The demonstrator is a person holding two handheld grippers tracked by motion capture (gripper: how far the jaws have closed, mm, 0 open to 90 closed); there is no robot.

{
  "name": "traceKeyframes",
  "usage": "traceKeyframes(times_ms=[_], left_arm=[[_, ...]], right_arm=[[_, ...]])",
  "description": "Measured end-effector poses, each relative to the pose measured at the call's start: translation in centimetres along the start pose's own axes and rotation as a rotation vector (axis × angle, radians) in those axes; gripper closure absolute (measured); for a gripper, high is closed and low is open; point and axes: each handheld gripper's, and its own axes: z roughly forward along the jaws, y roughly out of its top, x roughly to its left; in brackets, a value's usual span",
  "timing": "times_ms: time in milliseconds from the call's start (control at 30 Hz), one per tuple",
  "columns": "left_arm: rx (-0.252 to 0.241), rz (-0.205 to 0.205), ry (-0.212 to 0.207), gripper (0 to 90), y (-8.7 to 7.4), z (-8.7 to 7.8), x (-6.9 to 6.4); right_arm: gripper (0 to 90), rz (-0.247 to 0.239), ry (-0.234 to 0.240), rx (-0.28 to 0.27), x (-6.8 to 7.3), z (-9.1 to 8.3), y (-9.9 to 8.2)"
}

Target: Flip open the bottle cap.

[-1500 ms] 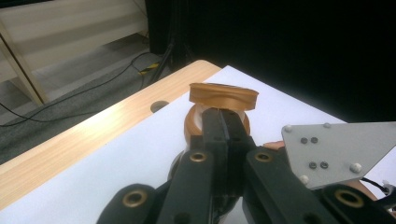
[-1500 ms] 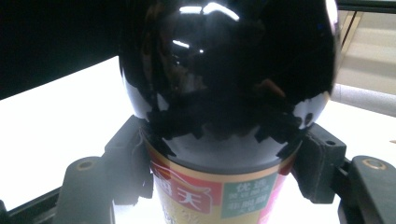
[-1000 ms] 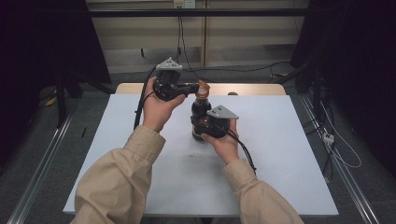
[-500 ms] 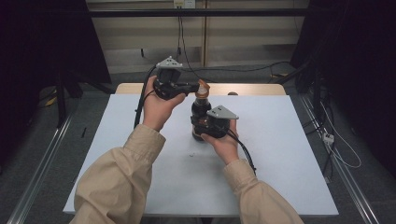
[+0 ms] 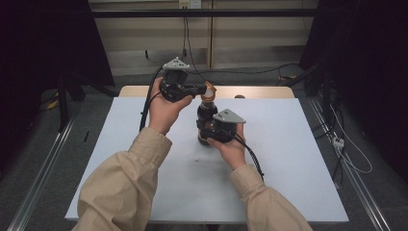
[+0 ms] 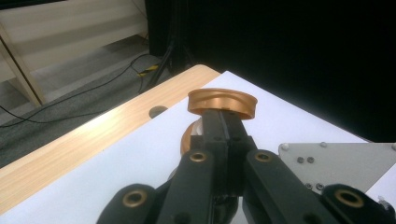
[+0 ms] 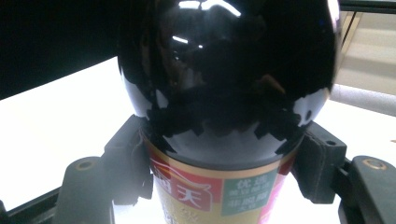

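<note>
Left gripper (image 6: 223, 122) pinching one cap (image 6: 222, 103) | right gripper (image 7: 224, 163) clamping one bottle (image 7: 229, 84), seemingly upright

One dark bottle (image 5: 207, 114), one orange cap (image 6: 222, 103), two grippers, one table (image 5: 288, 144).

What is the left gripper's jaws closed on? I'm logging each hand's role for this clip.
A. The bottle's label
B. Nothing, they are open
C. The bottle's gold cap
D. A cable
C: in the left gripper view the left gripper has its black jaws pinched on the rim of the gold cap, while the right gripper clamps the dark bottle at its labelled body.
</note>
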Motion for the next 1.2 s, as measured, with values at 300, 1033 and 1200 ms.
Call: traceKeyframes(times_ms=[300,1033,1200], left_arm=[[-0.006,-0.001,0.001,90.0,0.2,0.1,0.0],[-0.004,0.005,0.01,90.0,0.7,0.5,-0.3],[0.002,0.015,0.008,90.0,1.0,0.7,-0.5]], right_arm=[[30.6,-0.003,0.002,0.003,0.0,0.0,0.0],[30.5,-0.002,0.003,0.007,0.0,0.0,0.0],[30.5,-0.003,0.004,0.008,0.1,0.0,0.0]])
